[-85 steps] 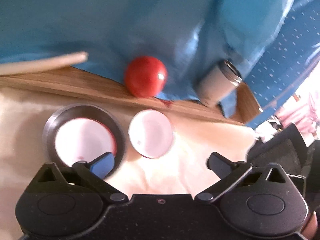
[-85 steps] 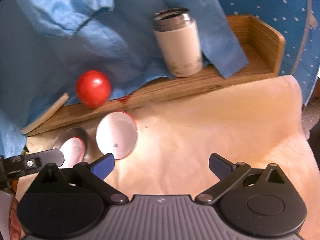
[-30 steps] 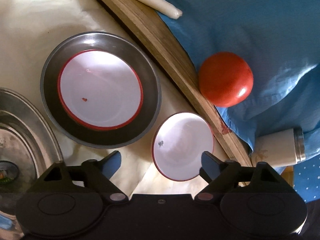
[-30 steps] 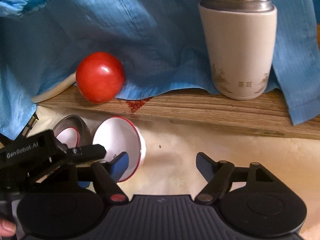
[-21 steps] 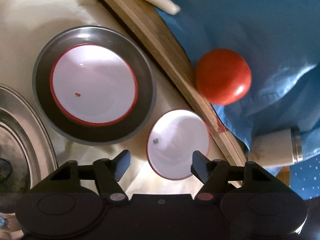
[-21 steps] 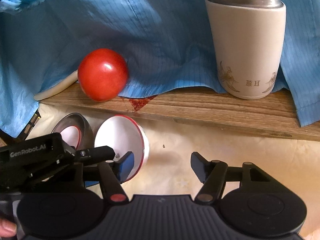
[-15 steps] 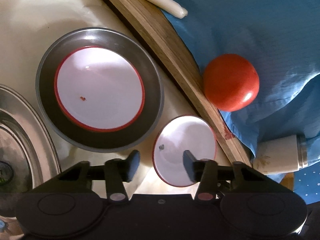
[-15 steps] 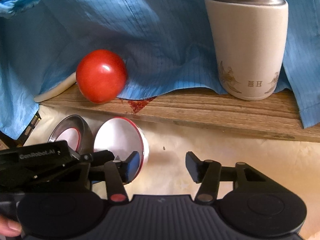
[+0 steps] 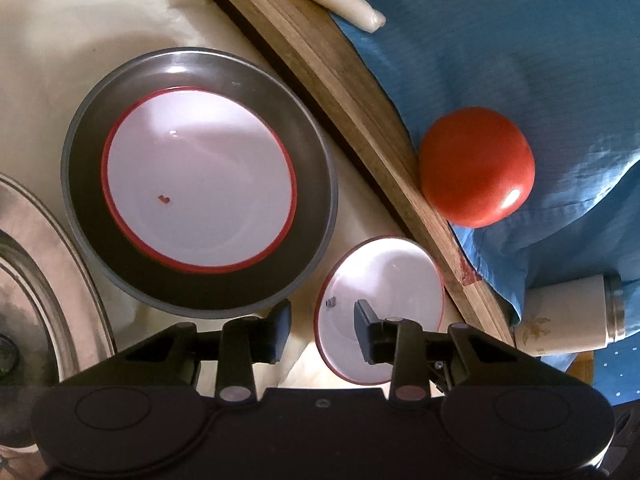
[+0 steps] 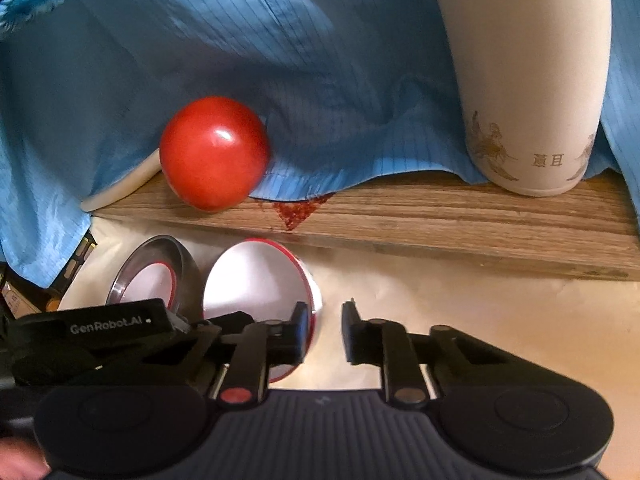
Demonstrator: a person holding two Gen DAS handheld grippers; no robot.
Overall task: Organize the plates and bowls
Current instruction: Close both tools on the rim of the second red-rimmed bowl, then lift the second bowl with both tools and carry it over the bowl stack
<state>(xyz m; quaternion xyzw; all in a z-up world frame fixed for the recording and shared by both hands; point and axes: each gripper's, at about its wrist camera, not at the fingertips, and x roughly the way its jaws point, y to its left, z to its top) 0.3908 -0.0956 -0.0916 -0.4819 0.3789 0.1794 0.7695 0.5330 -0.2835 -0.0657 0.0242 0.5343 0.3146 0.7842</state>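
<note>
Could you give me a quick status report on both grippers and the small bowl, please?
Left gripper straddles small bowl rim, jaws not shut. Right gripper narrowed, empty, beside it. Other white bowl nested in grey dish. Wooden ledge close behind.

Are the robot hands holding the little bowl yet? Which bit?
Not clearly. The left gripper straddles the small bowl's near rim, a gap still showing. The right gripper holds nothing.

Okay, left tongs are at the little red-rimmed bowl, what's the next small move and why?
Probably close the left tongs on the rim of the small bowl: one finger is inside it, one outside, neither gripping yet. Then it could nest in the bigger bowl on the grey plate.
</note>
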